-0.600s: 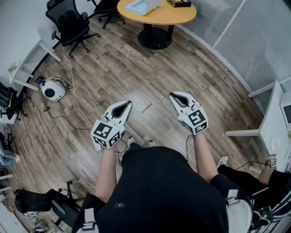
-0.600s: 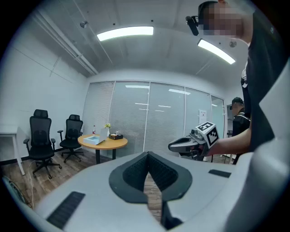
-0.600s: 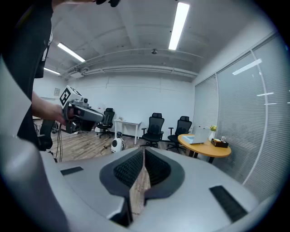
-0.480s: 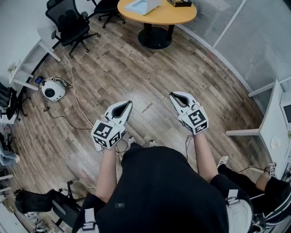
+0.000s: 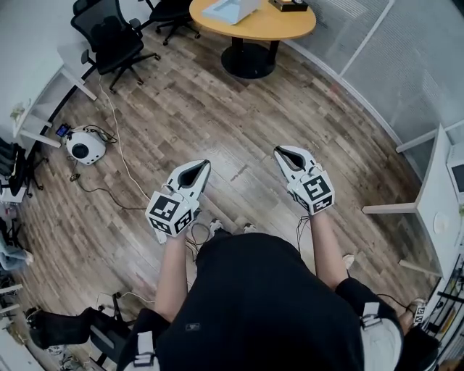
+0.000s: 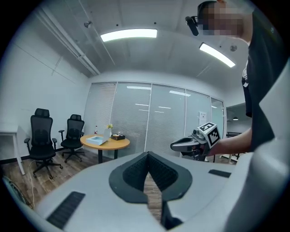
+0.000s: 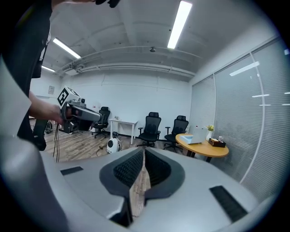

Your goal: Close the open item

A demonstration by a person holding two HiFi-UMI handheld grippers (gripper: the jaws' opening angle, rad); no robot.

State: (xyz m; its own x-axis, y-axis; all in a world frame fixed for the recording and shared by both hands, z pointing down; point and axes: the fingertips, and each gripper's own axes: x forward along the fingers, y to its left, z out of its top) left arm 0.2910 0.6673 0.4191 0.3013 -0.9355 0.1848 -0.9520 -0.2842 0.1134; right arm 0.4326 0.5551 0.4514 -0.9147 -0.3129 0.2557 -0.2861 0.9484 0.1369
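The brown wood-plank floor (image 5: 217, 123) fills most of the head view. At the top edge, partly cut off, stands the round orange-topped wooden table (image 5: 279, 25). On it sits the open pale-blue laptop (image 5: 230, 9), its raised lid clipped by the frame. Beside the laptop is a small dark box (image 5: 290, 4) whose contents cannot be made out. The left gripper (image 5: 205, 166) and right gripper (image 5: 278, 151) hover over bare floor, well apart from the laptop and pointing toward it. Both have their jaws pressed together on nothing.

Wood-plank floor (image 5: 217, 123), round orange table (image 5: 275, 25) on a black pedestal, black office chairs (image 5: 109, 32), white desk (image 5: 51, 98) at left, frosted glass partition (image 5: 406, 65) at right, ceiling strip lights (image 6: 129, 34) lit.
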